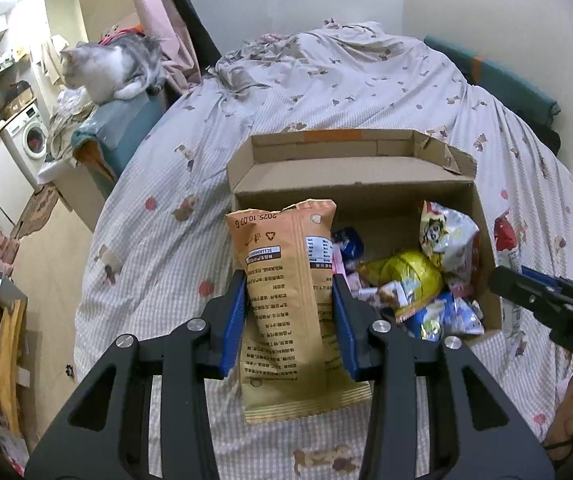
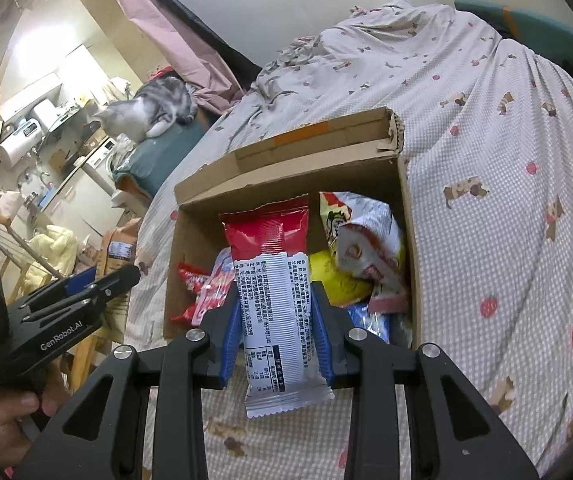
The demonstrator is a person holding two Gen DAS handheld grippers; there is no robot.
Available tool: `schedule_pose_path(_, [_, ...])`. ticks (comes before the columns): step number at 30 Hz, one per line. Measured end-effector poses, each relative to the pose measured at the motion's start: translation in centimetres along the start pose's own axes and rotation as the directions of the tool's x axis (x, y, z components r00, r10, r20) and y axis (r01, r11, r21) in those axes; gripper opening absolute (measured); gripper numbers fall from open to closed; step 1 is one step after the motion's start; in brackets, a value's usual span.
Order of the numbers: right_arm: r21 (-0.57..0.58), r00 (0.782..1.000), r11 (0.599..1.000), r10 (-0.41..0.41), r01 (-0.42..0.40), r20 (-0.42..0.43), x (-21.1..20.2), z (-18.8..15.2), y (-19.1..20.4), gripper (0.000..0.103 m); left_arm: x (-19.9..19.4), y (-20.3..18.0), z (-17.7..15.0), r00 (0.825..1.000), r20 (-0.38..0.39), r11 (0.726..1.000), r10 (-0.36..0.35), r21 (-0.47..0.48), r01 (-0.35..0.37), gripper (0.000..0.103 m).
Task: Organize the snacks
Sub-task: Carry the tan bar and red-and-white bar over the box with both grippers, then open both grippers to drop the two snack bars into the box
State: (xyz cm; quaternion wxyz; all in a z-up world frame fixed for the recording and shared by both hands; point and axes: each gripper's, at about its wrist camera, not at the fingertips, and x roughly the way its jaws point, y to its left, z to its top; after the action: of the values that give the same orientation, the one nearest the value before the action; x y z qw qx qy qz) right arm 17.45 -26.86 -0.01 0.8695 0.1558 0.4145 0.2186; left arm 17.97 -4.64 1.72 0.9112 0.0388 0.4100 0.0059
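Left gripper (image 1: 289,312) clamps orange snack pouch (image 1: 286,300) mid-body, near cardboard box (image 1: 366,188) on bed. Right gripper (image 2: 276,332) clamps red-and-white snack pack (image 2: 276,300) over box. Both likely light, soft, crinkly, slippery; mid-body grip suits, gentle squeeze.

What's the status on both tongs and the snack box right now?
Left tongs shut on orange snack packet. Right tongs shut on red-and-white snack packet. Brown cardboard box open, half full. Nothing blocking.
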Motion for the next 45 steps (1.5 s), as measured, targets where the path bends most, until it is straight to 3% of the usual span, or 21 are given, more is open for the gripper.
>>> schedule_pose_path(7, [0.032,1.0,0.999,0.001,-0.001,-0.008,2.2,1.5,-1.6,0.034,2.9,0.0,1.6,1.0,-0.024,0.999,-0.02,-0.04,0.02,0.036])
schedule_pose_path(19, [0.073,0.997,0.997,0.026,-0.021,-0.075,5.9,2.4,-2.8,0.034,6.9,-1.2,1.9,0.994,-0.074,0.997,-0.078,-0.023,0.077,0.036])
schedule_pose_path(35, [0.149,0.993,0.987,0.081,-0.067,-0.09,7.4,2.4,-3.7,0.037,8.4,-1.5,1.4,0.99,-0.105,0.995,-0.098,-0.028,0.096,0.039])
schedule_pose_path(38, [0.146,0.993,0.986,0.092,-0.081,-0.074,6.9,2.4,-3.5,0.037,8.1,-1.3,1.3,0.989,-0.101,0.994,-0.104,-0.035,0.101,0.052])
schedule_pose_path(40, [0.148,0.992,0.984,0.11,-0.099,-0.065,6.7,2.6,-3.4,0.039,7.5,-1.0,1.3,0.991,-0.081,0.994,-0.105,-0.048,0.101,0.073])
schedule_pose_path(41, [0.15,0.991,0.983,0.116,-0.106,-0.061,6.5,2.6,-3.4,0.041,7.3,-0.9,1.3,0.992,-0.074,0.994,-0.104,-0.053,0.101,0.077])
schedule_pose_path(43, [0.16,0.99,0.979,0.136,-0.127,-0.045,6.0,2.7,-3.4,0.063,6.8,-0.7,1.3,0.993,-0.059,0.993,-0.102,-0.059,0.098,0.084])
schedule_pose_path(45, [0.162,0.989,0.977,0.147,-0.141,-0.023,5.4,2.9,-3.2,0.068,6.3,-0.5,1.3,0.995,-0.049,0.995,-0.087,-0.06,0.084,0.084])
